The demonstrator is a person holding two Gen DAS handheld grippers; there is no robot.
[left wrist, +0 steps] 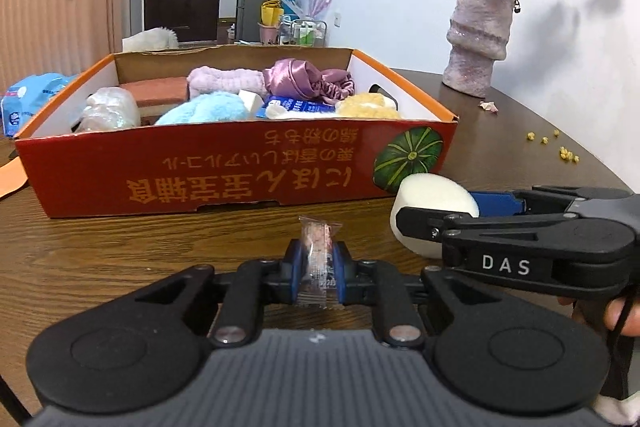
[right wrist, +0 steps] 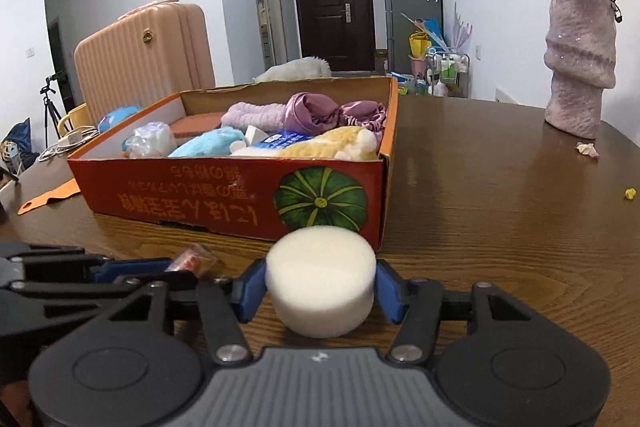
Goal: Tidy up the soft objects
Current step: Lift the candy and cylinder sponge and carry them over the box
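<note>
Left claw [left wrist: 316,273] pinches a clear-wrapped packet [left wrist: 318,259] over the desk [left wrist: 120,247]; right claw [left wrist: 430,217] grips a white sponge [left wrist: 432,201] beside the red box [left wrist: 200,175].

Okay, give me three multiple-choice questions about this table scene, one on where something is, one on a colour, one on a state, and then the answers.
1. Where is the white foam puck?
A. in the box
B. on the table before the box
C. beside the vase

2. What colour is the cardboard box's front wall?
A. red
B. green
C. grey

3. What is the left gripper doing?
A. standing open
B. clamping a small clear packet
C. holding a cloth

Answers: B, it sits before the box's pumpkin picture; A, red with orange lettering; B, the clear packet is pinched between the pads.
</note>
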